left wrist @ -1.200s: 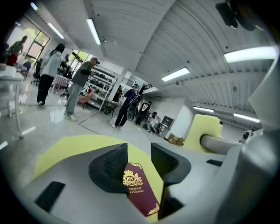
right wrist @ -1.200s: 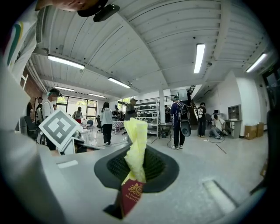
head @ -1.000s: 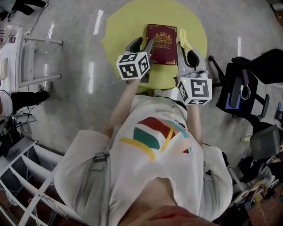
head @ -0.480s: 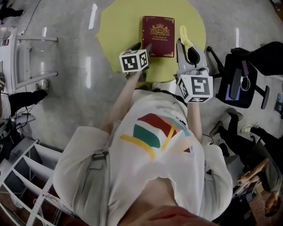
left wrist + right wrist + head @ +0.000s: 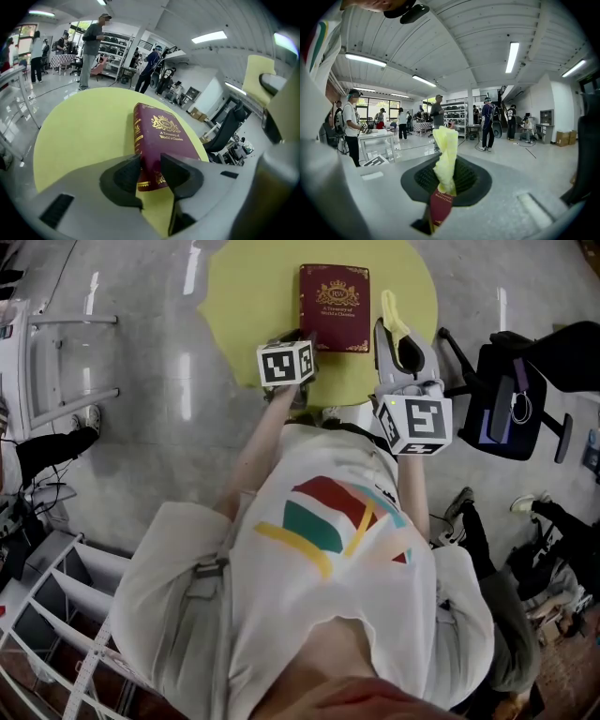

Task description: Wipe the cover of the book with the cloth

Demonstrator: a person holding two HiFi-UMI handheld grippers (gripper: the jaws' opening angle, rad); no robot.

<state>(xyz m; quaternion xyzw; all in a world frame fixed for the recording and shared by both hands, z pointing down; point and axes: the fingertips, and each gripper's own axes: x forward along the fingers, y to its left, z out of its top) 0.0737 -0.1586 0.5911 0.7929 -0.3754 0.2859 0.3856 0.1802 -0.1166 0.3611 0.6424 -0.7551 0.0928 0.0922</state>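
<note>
A dark red book (image 5: 335,307) with gold print lies flat on the round yellow table (image 5: 244,296). My left gripper (image 5: 302,339) is down at the book's near left corner. In the left gripper view the book (image 5: 161,140) has its spine corner in the gap of the left gripper (image 5: 150,171). The jaws have just been closing, and the pads do not visibly press on the book. To the right of the book, my right gripper (image 5: 398,334) is shut on a yellow cloth (image 5: 394,313). In the right gripper view the cloth (image 5: 446,157) stands up from the right gripper (image 5: 445,180).
A black office chair (image 5: 511,399) stands right of the table, close to my right arm. A white frame table (image 5: 56,352) is at the far left. Several people (image 5: 91,47) stand in the room beyond the table.
My left gripper has dropped lower and come onto the book's near left corner. The right gripper has stayed where it was with the cloth in it.
</note>
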